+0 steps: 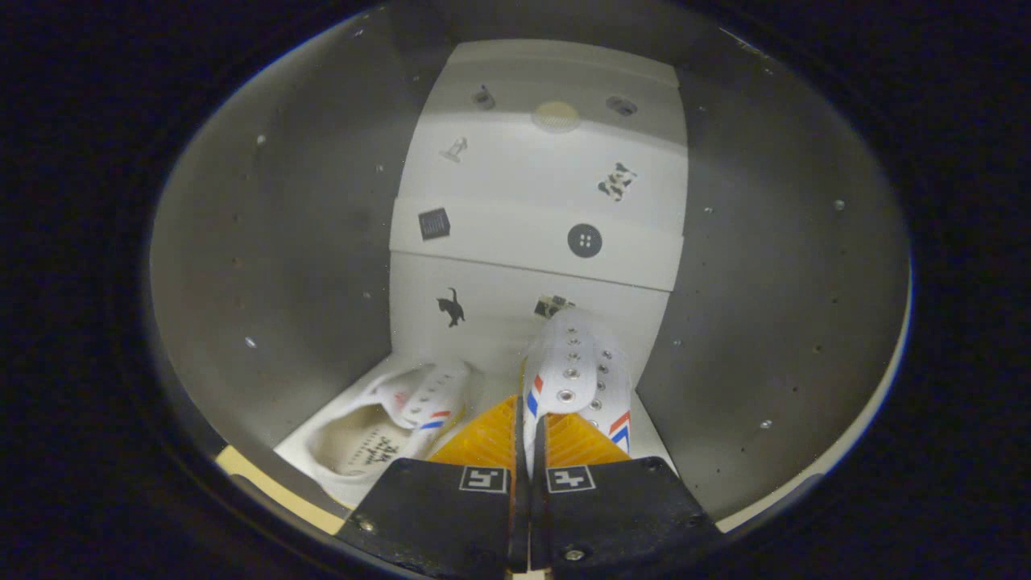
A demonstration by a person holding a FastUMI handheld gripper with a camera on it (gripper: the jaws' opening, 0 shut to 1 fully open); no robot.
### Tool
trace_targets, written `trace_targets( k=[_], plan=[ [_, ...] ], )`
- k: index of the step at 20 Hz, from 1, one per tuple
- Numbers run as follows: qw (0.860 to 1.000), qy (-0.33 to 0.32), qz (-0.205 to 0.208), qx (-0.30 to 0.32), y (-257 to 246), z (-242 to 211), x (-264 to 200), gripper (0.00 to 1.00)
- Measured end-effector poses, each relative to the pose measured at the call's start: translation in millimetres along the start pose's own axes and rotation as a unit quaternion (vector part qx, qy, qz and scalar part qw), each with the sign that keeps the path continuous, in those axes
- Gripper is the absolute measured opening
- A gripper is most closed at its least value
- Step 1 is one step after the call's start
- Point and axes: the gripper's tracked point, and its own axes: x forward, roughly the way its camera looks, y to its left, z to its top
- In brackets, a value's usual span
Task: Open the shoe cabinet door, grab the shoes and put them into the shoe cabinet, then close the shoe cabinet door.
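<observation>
My gripper (528, 423) reaches inside the shoe cabinet (282, 266), with grey side walls to both sides. It is shut on a white sneaker (576, 366) with metal eyelets and red and blue stripes. The shoe's upper edge is pinched between the two fingers (483, 441), and its toe points at the back panel. A second matching white sneaker (387, 427) lies on the cabinet floor just left of the fingers, its opening facing up. The held shoe is beside the lying one; I cannot tell whether its sole rests on the floor.
The white back panel (532, 242) of the cabinet stands beyond the shoes, stepped and dotted with small stickers and a dark button. A pale strip of the cabinet's front edge (242, 471) runs below the left shoe.
</observation>
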Motion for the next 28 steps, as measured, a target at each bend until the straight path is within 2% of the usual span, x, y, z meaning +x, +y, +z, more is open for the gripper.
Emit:
trace_targets(
  k=[3,8,13,15,16,19,20,22,25,28],
  plan=[
    [0.999,0.028,0.004,0.022,2.5,-18.7,19.2,0.05],
    [0.999,0.023,-0.009,0.034,0.1,-14.5,25.0,0.08],
    [0.999,0.026,-0.032,0.024,-10.7,-15.9,23.4,0.16],
    [0.999,0.026,-0.038,0.029,-11.7,-15.6,16.7,0.38],
    [0.998,0.017,-0.043,0.031,-13.6,-10.7,8.8,0.49],
    [0.998,-0.017,-0.045,0.042,-8.8,12.0,-25.1,0.56],
    [0.998,-0.022,-0.038,0.045,-2.8,18.6,-40.3,0.70],
    [0.998,-0.031,-0.026,0.046,8.3,29.4,-72.6,0.83],
    [0.997,-0.056,-0.033,0.037,16.2,47.7,-135.2,0.83],
    [0.995,-0.073,-0.019,0.066,30.1,58.6,-206.6,0.83]
  ],
)
